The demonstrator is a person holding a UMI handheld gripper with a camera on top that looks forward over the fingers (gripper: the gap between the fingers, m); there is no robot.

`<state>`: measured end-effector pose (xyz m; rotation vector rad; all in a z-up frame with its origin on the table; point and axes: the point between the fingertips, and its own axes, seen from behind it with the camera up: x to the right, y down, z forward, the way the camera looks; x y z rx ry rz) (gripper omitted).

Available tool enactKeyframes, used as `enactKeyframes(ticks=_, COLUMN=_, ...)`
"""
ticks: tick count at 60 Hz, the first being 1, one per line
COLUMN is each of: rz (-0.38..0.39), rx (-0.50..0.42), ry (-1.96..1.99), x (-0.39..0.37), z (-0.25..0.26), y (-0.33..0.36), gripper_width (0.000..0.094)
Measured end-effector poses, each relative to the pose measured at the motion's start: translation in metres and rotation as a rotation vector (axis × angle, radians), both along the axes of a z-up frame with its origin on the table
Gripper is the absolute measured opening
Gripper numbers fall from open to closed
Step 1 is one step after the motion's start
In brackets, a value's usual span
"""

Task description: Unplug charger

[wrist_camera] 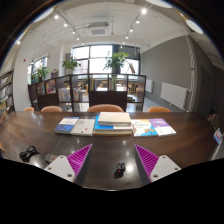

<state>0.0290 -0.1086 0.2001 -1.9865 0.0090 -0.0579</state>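
My gripper (113,160) is open, its two magenta pads (78,157) spread wide above a dark wooden table (40,135). A small black object that looks like a charger or plug (119,168) lies on the table between the fingers, near the front edge, with a clear gap at each side. Nothing is held. No cable or socket attached to it can be made out.
Several books (113,124) lie in a row across the table's middle. A small dark object (28,153) sits on the table to the left of the fingers. Chairs (104,108), shelving with potted plants (117,62) and large windows stand beyond.
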Motion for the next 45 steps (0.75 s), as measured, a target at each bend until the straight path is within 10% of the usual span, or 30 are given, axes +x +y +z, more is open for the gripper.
enactKeyframes(ticks=45, rz=0.012, rx=-0.06, ry=-0.004, x=-0.066, z=0.0, y=-0.206, gripper_width=0.0804)
